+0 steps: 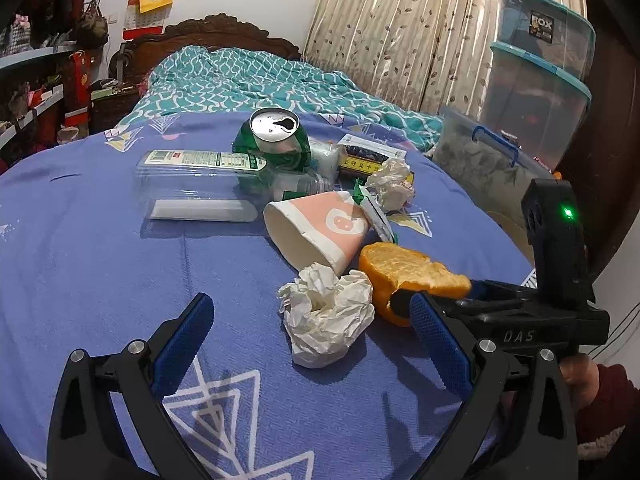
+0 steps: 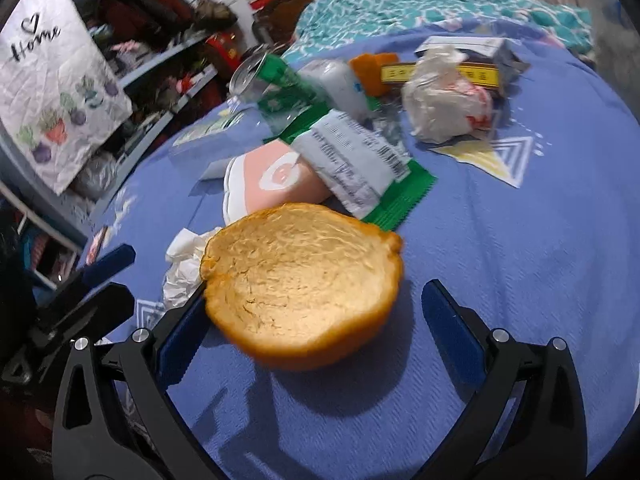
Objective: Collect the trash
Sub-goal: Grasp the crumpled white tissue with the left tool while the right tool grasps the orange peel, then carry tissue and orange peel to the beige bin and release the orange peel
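right fingers: right gripper (image 2: 312, 324) spread wide, orange peel half (image 2: 300, 292) sits between the fingers; left pad looks just against the rind, right pad clear of it, nothing clamped.
left fingers: left gripper (image 1: 312, 328) open wide, straddling crumpled tissue (image 1: 328, 316), pads not touching it.
peel location: on the purple bedsheet (image 2: 500, 280), near edge of the trash pile, hollow side up, just beside the tissue.
rest of trash: pink paper cup (image 1: 320, 228) on its side behind the tissue; green-white wrapper (image 2: 360, 168) leaning on cup; crushed green can (image 1: 276, 136), clear plastic box (image 1: 192, 184), second paper wad (image 1: 390, 182), flat cartons further back.
step (judged): both grippers lined up for first picks, peel right, tissue left.
risk 1: peel is a thin soft shell, a hard squeeze may fold or split it, and it slips out.
risk 2: the two grippers sit close together, closing both could knock them together or shove the tissue.
risk 3: soft bedding gives, low fingers may pinch the sheet.
drop-off: paper bag (image 2: 60, 80) on the shelf side, maybe the bin; unsure.
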{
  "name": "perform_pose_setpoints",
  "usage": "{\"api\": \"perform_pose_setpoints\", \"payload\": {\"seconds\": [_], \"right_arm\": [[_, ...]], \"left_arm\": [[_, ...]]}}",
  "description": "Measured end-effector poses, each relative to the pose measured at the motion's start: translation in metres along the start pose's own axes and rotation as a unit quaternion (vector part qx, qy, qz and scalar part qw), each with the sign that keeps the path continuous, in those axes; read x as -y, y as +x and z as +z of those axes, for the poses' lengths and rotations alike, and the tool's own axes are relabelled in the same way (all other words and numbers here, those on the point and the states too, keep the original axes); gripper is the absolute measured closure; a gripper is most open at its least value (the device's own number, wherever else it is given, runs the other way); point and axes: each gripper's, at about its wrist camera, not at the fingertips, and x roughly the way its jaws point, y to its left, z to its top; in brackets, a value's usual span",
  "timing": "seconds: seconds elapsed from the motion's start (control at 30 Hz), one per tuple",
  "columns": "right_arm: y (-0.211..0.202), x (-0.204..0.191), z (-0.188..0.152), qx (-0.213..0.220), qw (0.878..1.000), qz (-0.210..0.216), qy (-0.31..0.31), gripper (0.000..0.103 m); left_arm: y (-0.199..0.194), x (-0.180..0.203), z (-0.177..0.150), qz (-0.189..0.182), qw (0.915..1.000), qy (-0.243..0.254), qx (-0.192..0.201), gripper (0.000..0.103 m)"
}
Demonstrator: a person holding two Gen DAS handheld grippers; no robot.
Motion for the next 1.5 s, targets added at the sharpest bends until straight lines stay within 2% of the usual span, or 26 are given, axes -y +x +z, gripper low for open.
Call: {"api": "perform_pose_setpoints", "payload": {"seconds": [0.03, 0.07, 0.1, 0.13, 0.17, 0.3, 0.33, 0.37, 0.4, 0.43, 0.47, 0.53, 0.67, 0.77, 0.87, 1.0, 1.03, 1.13, 1.17, 1.2, 1.23, 1.5], "right_arm": [[-0.001, -0.002, -0.001, -0.003, 1.0, 0.022, -0.01, 0.028], [-0.003, -0.001, -0.001, 0.0, 1.0, 0.019, -0.015, 0.041], [-0.008, 0.002, -0.003, 0.006, 1.0, 0.021, -0.014, 0.046], [-0.012, 0.006, -0.005, 0.009, 1.0, 0.029, -0.009, 0.056], [-0.015, 0.01, -0.007, 0.011, 0.999, 0.031, -0.002, 0.059], [-0.033, 0.03, -0.017, 0.02, 0.999, 0.025, 0.018, 0.062], [-0.038, 0.036, -0.019, 0.023, 0.999, 0.02, 0.023, 0.063], [-0.044, 0.041, -0.021, 0.026, 0.999, 0.014, 0.028, 0.063], [-0.05, 0.047, -0.022, 0.031, 0.999, 0.008, 0.034, 0.063], [-0.058, 0.054, -0.023, 0.037, 0.998, 0.004, 0.043, 0.067], [-0.065, 0.062, -0.024, 0.044, 0.998, 0.003, 0.054, 0.082], [-0.079, 0.082, -0.022, 0.058, 0.995, 0.011, 0.082, 0.083], [-0.093, 0.113, -0.025, 0.069, 0.992, -0.003, 0.11, 0.085], [-0.102, 0.131, -0.03, 0.077, 0.989, 0.014, 0.129, 0.085], [-0.119, 0.145, -0.032, 0.103, 0.985, 0.007, 0.137, 0.088], [-0.143, 0.178, -0.031, 0.13, 0.977, -0.013, 0.166, 0.088], [-0.148, 0.186, -0.031, 0.133, 0.976, -0.011, 0.174, 0.088], [-0.159, 0.205, -0.035, 0.148, 0.968, 0.006, 0.2, 0.079], [-0.161, 0.209, -0.037, 0.148, 0.967, 0.01, 0.206, 0.042], [-0.162, 0.212, -0.039, 0.151, 0.965, 0.012, 0.212, 0.013], [-0.165, 0.213, -0.042, 0.168, 0.963, 0.017, 0.212, 0.005], [-0.137, 0.172, -0.024, 0.111, 0.989, 0.023, 0.091, 0.004]], "left_arm": [[-0.001, -0.001, 0.0, 0.001, 1.0, 0.001, -0.004, 0.009], [0.003, 0.0, 0.0, 0.001, 0.9999, 0.003, -0.01, 0.009], [0.005, 0.001, 0.0, 0.0, 0.9999, 0.003, -0.016, 0.009], [0.009, 0.002, 0.0, -0.003, 0.9997, 0.005, -0.024, 0.009], [0.014, 0.005, 0.0, -0.002, 0.9994, 0.01, -0.034, 0.009], [0.037, 0.018, 0.0, 0.017, 0.997, 0.038, -0.065, 0.009], [0.041, 0.019, -0.001, 0.02, 0.9964, 0.039, -0.072, 0.017], [0.048, 0.021, -0.001, 0.015, 0.9954, 0.038, -0.087, 0.047], [0.053, 0.021, -0.001, 0.007, 0.9947, 0.033, -0.097, 0.053], [0.054, 0.021, -0.001, -0.001, 0.9945, 0.025, -0.102, 0.053], [0.052, 0.025, -0.001, -0.001, 0.995, 0.027, -0.097, 0.054], [0.047, 0.036, 0.001, -0.009, 0.9951, 0.042, -0.089, 0.054], [0.047, 0.078, 0.007, -0.049, 0.9911, 0.087, -0.088, 0.054], [0.063, 0.108, 0.009, -0.065, 0.9853, 0.117, -0.107, 0.054], [0.084, 0.137, 0.013, -0.081, 0.9796, 0.134, -0.127, 0.054], [0.102, 0.174, 0.034, -0.112, 0.9751, 0.157, -0.11, 0.053], [0.107, 0.183, 0.038, -0.106, 0.975, 0.164, -0.106, 0.052], [0.12, 0.198, 0.049, -0.103, 0.9743, 0.172, -0.104, 0.052], [0.122, 0.201, 0.051, -0.103, 0.974, 0.172, -0.106, 0.051], [0.124, 0.202, 0.053, -0.102, 0.9737, 0.174, -0.106, 0.051], [0.126, 0.201, 0.055, -0.1, 0.9738, 0.175, -0.106, 0.05], [0.123, 0.175, 0.059, -0.098, 0.9785, 0.138, -0.117, 0.047]]}}
